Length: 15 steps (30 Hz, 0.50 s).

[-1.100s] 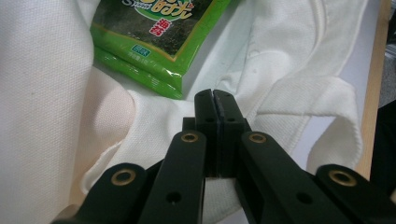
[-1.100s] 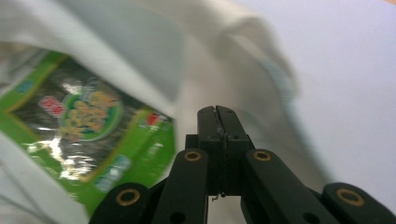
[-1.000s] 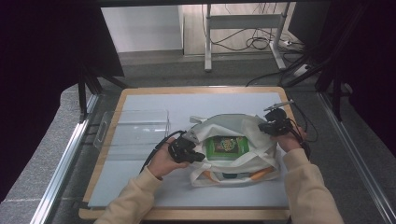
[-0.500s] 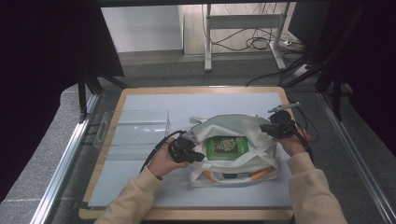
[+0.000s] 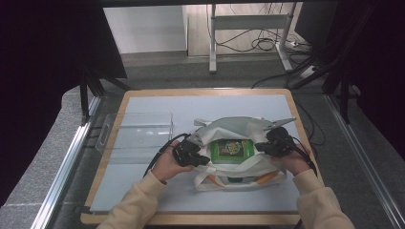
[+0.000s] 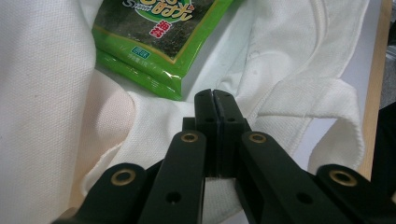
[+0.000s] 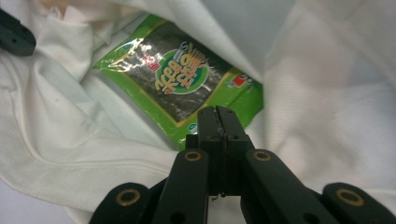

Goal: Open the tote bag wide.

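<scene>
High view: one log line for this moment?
left gripper: shut, at bag opening | right gripper: shut, at opposite edge | green packet: inside bag | clear tray: left

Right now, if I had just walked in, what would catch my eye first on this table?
The bright green seaweed snack packet stands out, lying in the open mouth of a white cloth tote bag on the pale mat near the table's middle. The left gripper and right gripper flank it with jaws shut. A clear plastic tray sits to the left.

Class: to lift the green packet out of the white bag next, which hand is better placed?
Probably right: the right claw sits shut at the green packet edge; the left claw lies on white bag cloth beside it.
</scene>
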{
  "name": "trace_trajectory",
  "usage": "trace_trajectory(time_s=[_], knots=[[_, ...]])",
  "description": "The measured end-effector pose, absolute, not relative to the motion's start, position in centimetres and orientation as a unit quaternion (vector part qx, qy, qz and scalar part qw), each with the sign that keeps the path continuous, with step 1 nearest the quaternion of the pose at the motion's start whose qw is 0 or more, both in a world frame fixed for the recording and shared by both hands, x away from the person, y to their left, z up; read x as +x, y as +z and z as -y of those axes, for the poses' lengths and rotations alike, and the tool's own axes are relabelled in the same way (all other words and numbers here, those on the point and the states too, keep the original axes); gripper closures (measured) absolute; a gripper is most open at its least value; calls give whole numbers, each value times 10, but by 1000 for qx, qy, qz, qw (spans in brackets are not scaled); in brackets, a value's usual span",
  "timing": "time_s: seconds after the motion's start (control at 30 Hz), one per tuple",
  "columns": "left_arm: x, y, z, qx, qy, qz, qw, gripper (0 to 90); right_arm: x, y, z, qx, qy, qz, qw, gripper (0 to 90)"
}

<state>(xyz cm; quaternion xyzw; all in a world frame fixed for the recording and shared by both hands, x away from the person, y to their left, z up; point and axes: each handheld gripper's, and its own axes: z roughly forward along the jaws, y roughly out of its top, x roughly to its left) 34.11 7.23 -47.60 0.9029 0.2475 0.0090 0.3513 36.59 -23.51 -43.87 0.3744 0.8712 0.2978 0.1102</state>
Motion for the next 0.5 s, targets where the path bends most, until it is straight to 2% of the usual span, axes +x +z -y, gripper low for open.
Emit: trace_trajectory(time_s=[0.23,0.5], knots=[[342,-477,-73,903,7,-249,350,900,360,-446,224,355,269,-891,91,889],[342,-478,-72,903,7,-250,350,900,348,-456,233,353,249,-899,76,890]])
